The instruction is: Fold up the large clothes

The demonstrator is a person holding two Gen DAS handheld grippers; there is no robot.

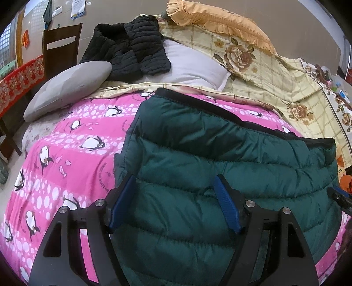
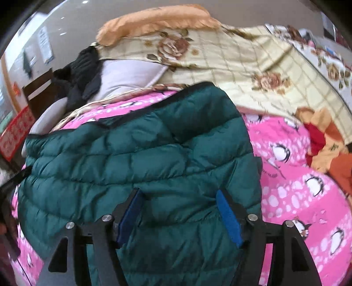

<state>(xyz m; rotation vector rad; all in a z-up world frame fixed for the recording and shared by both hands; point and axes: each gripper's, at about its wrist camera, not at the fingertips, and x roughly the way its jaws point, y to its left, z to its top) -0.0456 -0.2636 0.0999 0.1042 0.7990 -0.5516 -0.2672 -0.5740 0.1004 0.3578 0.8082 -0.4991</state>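
A dark green quilted puffer jacket (image 1: 220, 154) with black trim lies folded on the pink penguin blanket (image 1: 66, 158). My left gripper (image 1: 175, 178) hangs over the jacket's near left part with its jaws wide apart and its blue pads (image 1: 123, 202) clear of the fabric. In the right wrist view the same jacket (image 2: 136, 158) fills the middle. My right gripper (image 2: 178, 191) is open above the jacket's near edge, with the padded fabric below the gap and nothing pinched. A dark part of the right gripper shows at the right edge of the left wrist view.
A black quilted jacket (image 1: 129, 48) lies on a white pillow (image 1: 191, 66) at the head of the bed. A grey cushion (image 1: 66, 88) sits at far left. A floral cream quilt (image 1: 275, 74) and an orange frilled pillow (image 1: 220, 19) lie behind. A wooden chair (image 1: 61, 46) stands beside the bed.
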